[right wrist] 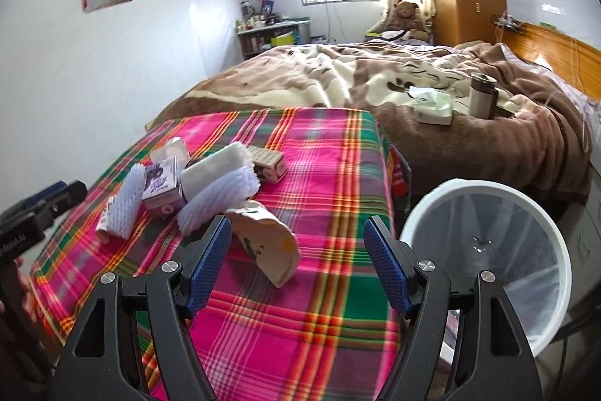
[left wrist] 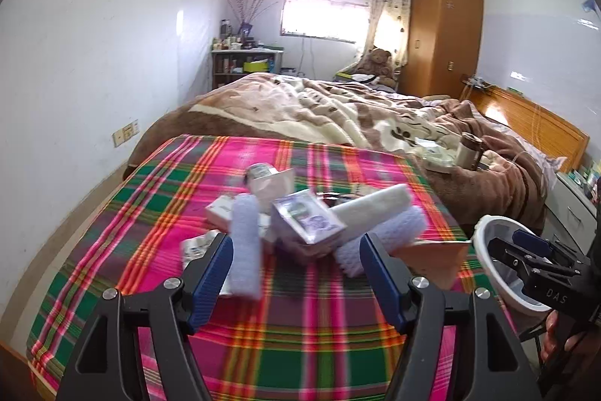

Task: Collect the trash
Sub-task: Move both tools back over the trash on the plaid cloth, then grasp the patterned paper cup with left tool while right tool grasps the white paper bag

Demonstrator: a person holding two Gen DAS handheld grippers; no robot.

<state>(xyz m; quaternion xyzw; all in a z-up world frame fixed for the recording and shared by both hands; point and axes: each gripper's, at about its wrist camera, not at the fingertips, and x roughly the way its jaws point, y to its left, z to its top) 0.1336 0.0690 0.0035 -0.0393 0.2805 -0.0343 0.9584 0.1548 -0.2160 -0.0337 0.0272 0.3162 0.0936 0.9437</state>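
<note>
Both grippers — left gripper (left wrist: 295,273), right gripper (right wrist: 296,265) — gape empty; "DAS" marks the right.

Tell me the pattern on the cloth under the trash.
The cloth is a pink, green and orange plaid; the right wrist view shows it best.

Two foam net sleeves (right wrist: 126,203), two small cartons (right wrist: 163,188), one paper cup (right wrist: 268,247), one white bin (right wrist: 484,190)
</note>
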